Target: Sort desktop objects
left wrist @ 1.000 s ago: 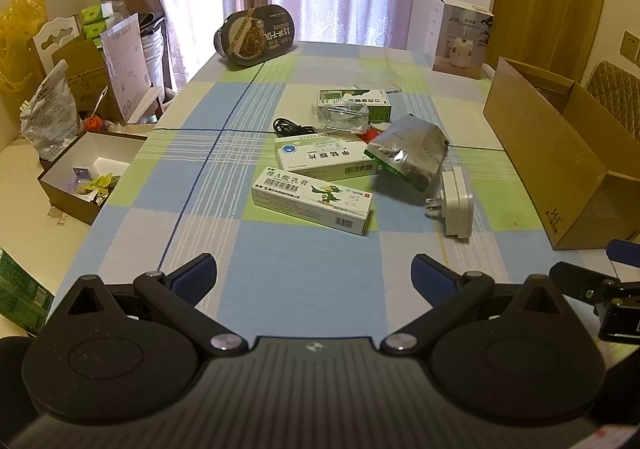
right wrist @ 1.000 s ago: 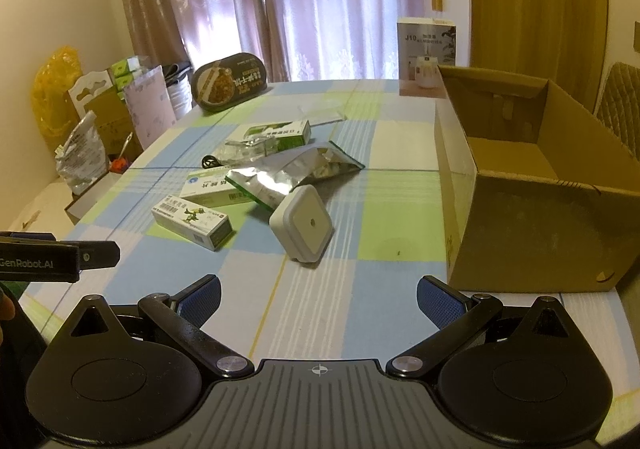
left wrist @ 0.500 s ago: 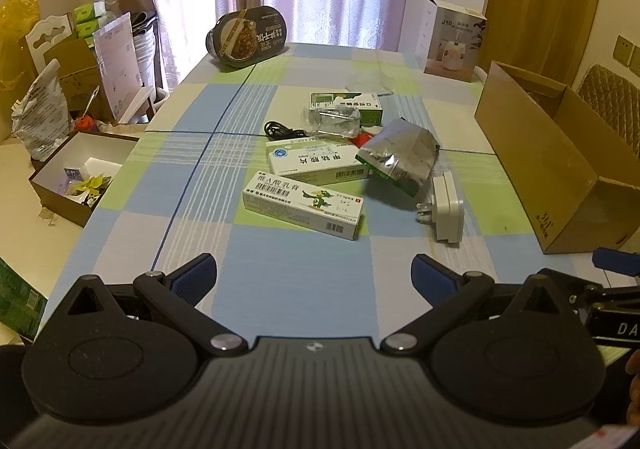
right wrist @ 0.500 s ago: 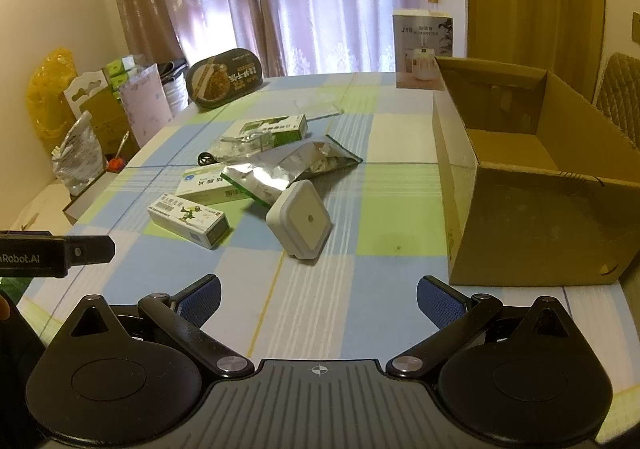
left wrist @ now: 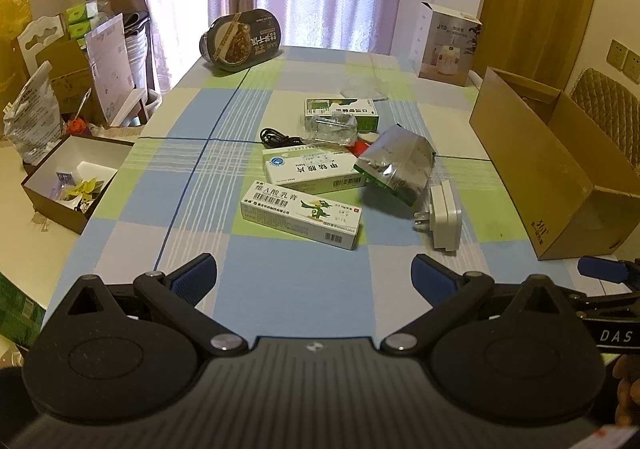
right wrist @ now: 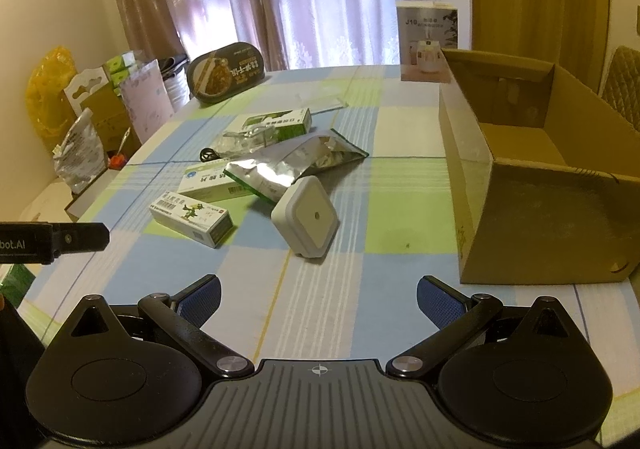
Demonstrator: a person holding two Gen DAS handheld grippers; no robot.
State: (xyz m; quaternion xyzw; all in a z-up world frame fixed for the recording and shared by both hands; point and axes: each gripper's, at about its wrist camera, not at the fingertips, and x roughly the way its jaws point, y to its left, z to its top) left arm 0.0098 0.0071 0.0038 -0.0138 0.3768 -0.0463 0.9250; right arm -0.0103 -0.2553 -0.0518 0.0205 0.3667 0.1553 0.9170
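A cluster lies mid-table: a white ointment box [left wrist: 301, 215] [right wrist: 191, 212], a second white medicine box [left wrist: 314, 170] [right wrist: 208, 182], a green-and-white box [left wrist: 342, 113] [right wrist: 280, 122], a silver foil pouch [left wrist: 396, 165] [right wrist: 294, 163], a white plug adapter [left wrist: 442, 215] [right wrist: 306, 219], a clear wrapper [left wrist: 328, 127] and a black cable [left wrist: 276, 137]. An empty cardboard box [left wrist: 552, 169] [right wrist: 532, 177] stands at the right. My left gripper [left wrist: 314, 277] hovers open near the front edge, short of the ointment box. My right gripper [right wrist: 318, 299] is open too, short of the adapter.
The checked tablecloth [left wrist: 288, 281] covers the table. A black oval food tub [left wrist: 240, 39] and a white appliance carton [left wrist: 446, 41] stand at the far end. Left of the table sit an open brown box [left wrist: 68, 181] and bags. A chair [left wrist: 600, 105] is behind the cardboard box.
Both grippers have shifted a little relative to the table, so the cluster sits slightly differently in each view. Their jaws stay wide apart. No object on the table has moved.
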